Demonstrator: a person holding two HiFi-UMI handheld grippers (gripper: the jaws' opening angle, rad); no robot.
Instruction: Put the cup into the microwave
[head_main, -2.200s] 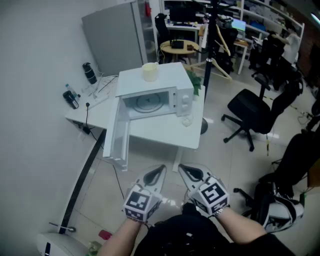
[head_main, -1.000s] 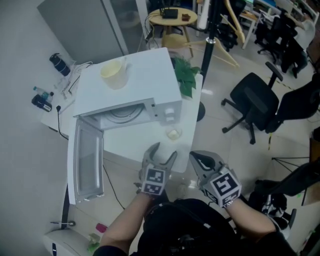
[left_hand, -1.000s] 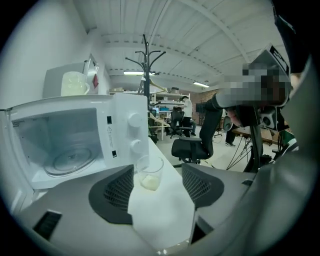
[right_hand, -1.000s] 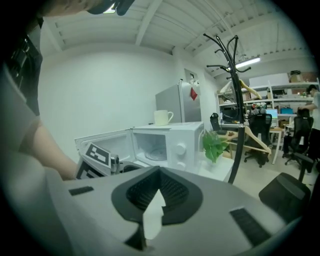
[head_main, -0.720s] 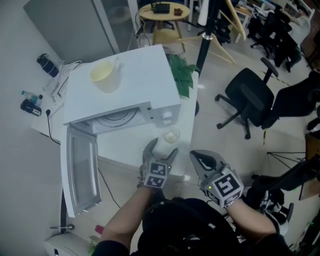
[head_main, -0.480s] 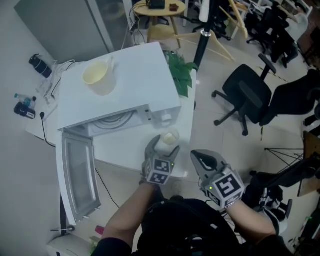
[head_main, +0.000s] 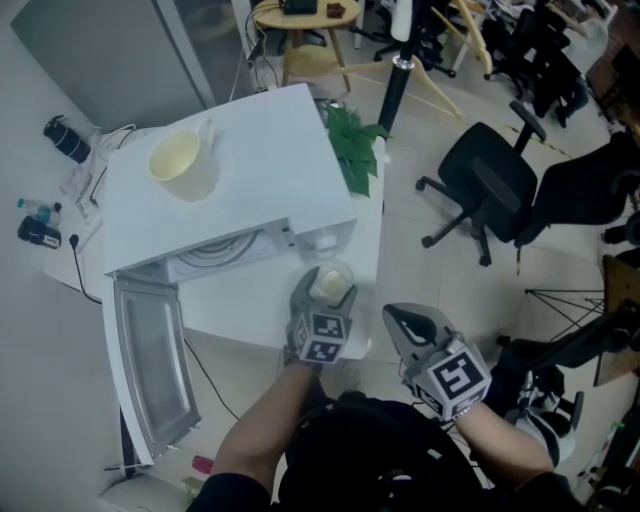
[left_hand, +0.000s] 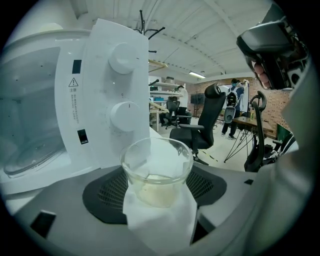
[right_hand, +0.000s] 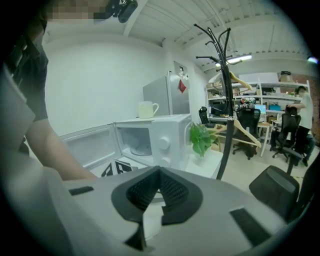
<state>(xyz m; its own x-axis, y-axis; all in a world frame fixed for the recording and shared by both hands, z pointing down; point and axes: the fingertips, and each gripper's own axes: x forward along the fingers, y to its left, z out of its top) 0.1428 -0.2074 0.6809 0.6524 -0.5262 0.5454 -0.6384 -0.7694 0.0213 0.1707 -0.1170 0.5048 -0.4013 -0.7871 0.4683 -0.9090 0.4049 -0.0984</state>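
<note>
A clear glass cup (head_main: 331, 281) stands on the white table (head_main: 250, 305), in front of the microwave's (head_main: 230, 190) control panel. The microwave's door (head_main: 150, 360) hangs wide open at the left, and the glass turntable (left_hand: 30, 155) shows inside. My left gripper (head_main: 327, 290) reaches over the table edge with a jaw on each side of the cup. In the left gripper view the cup (left_hand: 156, 185) sits upright between the dark pads of the left gripper (left_hand: 156, 167), whose jaws have just been closing. My right gripper (head_main: 398, 313) hangs off the table's front edge, shut and empty; the right gripper view shows the right gripper (right_hand: 160, 171) with its pads together.
A pale yellow mug (head_main: 178, 158) stands on top of the microwave. A green plant (head_main: 350, 150) sits at the table's far right corner. A black office chair (head_main: 490, 190) and a coat stand (right_hand: 225, 100) stand on the floor to the right. Bottles (head_main: 60, 140) lie at the far left.
My left gripper has moved forward and down over the table edge until its jaws flank the cup. The head view has come closer to the microwave. My right gripper has barely shifted.
</note>
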